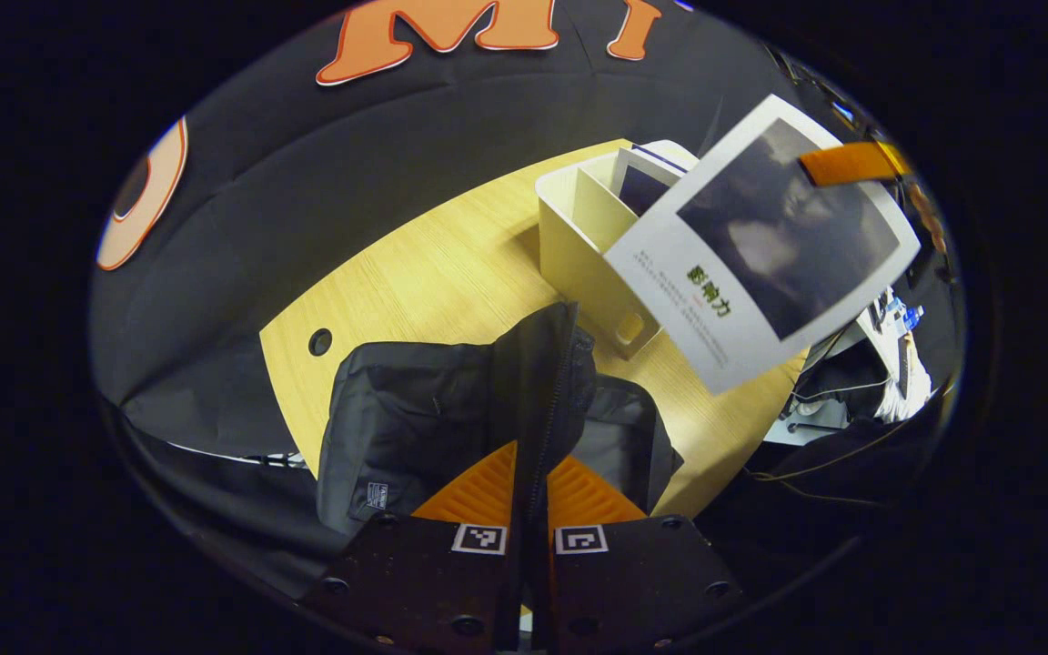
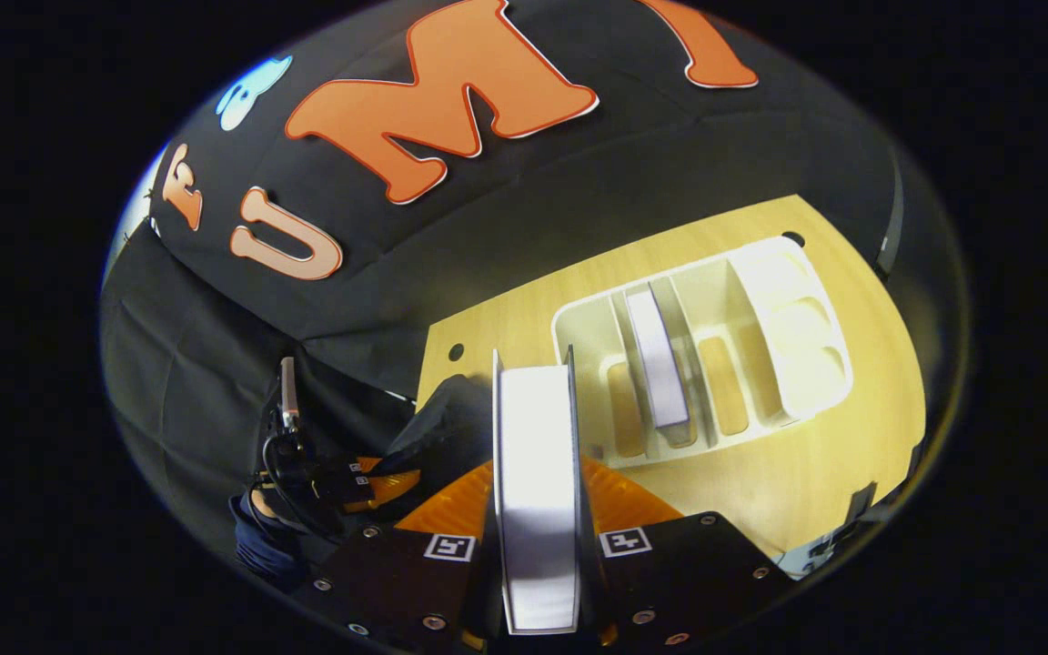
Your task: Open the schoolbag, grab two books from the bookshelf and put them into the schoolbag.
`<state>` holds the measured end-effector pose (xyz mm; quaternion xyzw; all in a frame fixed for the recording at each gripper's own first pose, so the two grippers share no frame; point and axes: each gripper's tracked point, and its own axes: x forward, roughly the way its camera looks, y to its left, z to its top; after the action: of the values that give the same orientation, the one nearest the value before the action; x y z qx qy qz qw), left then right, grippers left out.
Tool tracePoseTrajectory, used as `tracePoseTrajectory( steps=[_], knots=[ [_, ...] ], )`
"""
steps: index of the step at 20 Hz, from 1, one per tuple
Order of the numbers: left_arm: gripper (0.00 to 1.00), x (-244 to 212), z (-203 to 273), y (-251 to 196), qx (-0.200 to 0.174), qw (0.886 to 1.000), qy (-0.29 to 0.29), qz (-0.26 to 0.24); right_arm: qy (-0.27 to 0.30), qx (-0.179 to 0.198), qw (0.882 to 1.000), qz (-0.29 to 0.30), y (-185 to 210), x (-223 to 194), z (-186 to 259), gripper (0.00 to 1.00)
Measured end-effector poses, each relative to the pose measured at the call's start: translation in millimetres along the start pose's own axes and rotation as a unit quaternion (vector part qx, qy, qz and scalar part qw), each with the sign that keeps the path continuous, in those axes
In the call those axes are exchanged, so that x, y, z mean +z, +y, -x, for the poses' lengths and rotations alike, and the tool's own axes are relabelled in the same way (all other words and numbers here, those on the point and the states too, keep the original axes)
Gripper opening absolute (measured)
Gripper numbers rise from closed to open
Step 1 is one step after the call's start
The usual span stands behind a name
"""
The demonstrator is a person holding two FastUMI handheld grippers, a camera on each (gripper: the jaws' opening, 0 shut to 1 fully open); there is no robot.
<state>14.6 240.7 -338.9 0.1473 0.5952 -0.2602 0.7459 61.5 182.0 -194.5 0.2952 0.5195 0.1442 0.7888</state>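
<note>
The left tool (image 1: 531, 509) is pinching the schoolbag (image 1: 451, 400) flap up. The right tool (image 2: 538, 546) is clamping a book (image 2: 538, 473), probably the first; next, lowering it into the opening.

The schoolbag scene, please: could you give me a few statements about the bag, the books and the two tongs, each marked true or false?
1. The left tongs are shut on the schoolbag flap, holding it up. True.
2. The right tongs are open and hold nothing. False: they are shut on a book, seen edge-on between the fingers.
3. The held book is already inside the schoolbag. False: in the left gripper view it hangs in the air above the table, beside the bookshelf.
4. One book stands in the bookshelf, in a middle slot. True.
5. The bookshelf stands on the floor. False: it stands on the wooden table.
</note>
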Motion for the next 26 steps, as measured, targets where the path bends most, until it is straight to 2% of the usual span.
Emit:
tracePoseTrajectory(
  steps=[4, 6, 9, 15, 18, 22, 26],
  knots=[
    [0.06, -1.3, -3.1, -4.5, 0.003, 0.999, -0.012, 0.037, 0.0, 0.044, 0.996, -0.071, 18.2, -37.6, -17.0, 0.35],
    [0.06, 1.9, -2.8, -5.4, 0.004, 0.999, -0.017, 0.049, 0.001, 0.043, 0.994, -0.105, 16.4, -48.7, -32.0, 0.35],
    [0.06, 7.6, -2.7, -7.4, -0.004, 0.997, -0.029, 0.066, -0.01, 0.062, 0.986, -0.151, 30.3, -54.1, -51.4, 0.35],
    [0.06, 11.3, -6.5, -21.5, -0.034, 0.994, -0.044, 0.097, -0.026, 0.052, 0.983, -0.172, 29.5, -80.6, -89.7, 0.35],
    [0.06, 13.6, -8.0, -32.1, -0.041, 0.993, -0.048, 0.095, -0.017, 0.056, 0.98, -0.192, 32.1, -98.4, -112.6, 0.35],
    [0.06, 17.4, -6.5, -42.5, -0.058, 0.994, -0.054, 0.079, -0.022, 0.053, 0.982, -0.179, 36.9, -116.5, -140.8, 0.35],
    [0.05, 19.7, -6.2, -48.6, -0.071, 0.993, -0.063, 0.075, -0.021, 0.073, 0.978, -0.196, 41.3, -131.1, -167.1, 0.35]
  ],
)
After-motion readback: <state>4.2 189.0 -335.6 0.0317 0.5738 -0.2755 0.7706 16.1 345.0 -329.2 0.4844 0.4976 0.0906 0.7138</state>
